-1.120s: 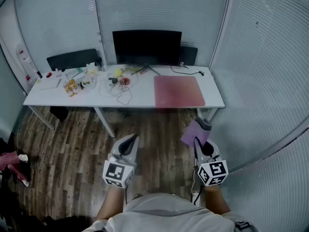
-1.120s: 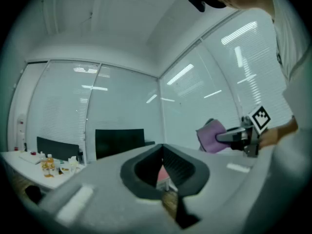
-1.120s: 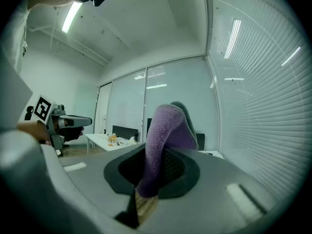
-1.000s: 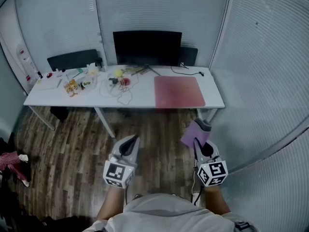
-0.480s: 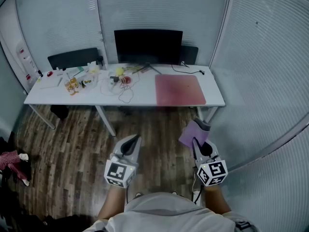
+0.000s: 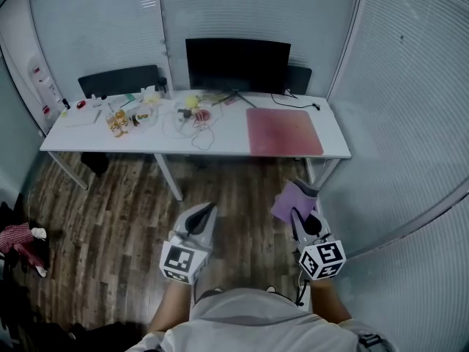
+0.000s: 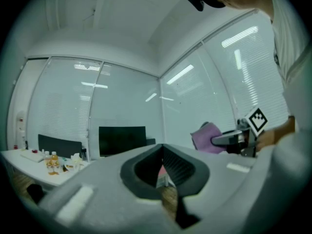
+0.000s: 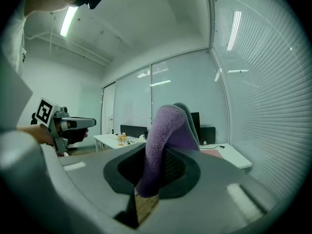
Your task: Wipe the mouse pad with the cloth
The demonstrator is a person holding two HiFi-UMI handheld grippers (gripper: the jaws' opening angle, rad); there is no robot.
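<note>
**Head view.** The monitor (image 6: 237, 64) stands at the back of the white desk (image 6: 146, 141). The red mouse pad (image 6: 284, 132) lies flat on the desk, just in front of the monitor's right end. Both grippers are held well in front of the monitor, over the wood floor (image 6: 110, 211) and short of the desk. The right gripper (image 6: 299, 215) carries the purple cloth (image 6: 292, 199) on the mouse-pad side of the monitor. This probably lets it travel straight to the pad. Wiping has not begun.

**Left gripper view.** The 2 jaws of the left gripper (image 7: 162, 167) are closed to a thin slit, with nothing between them. It points toward the monitor and appears to be idle, perhaps kept free to steady the pad.

**Right gripper view.** The 2 jaws are clamped on the cloth's lower part. The rest of the cloth stands up past the jaw tips and folds over, which leaves a loose flap for contact. The mouse pad shows beyond the cloth, to the right of the monitor.
</note>
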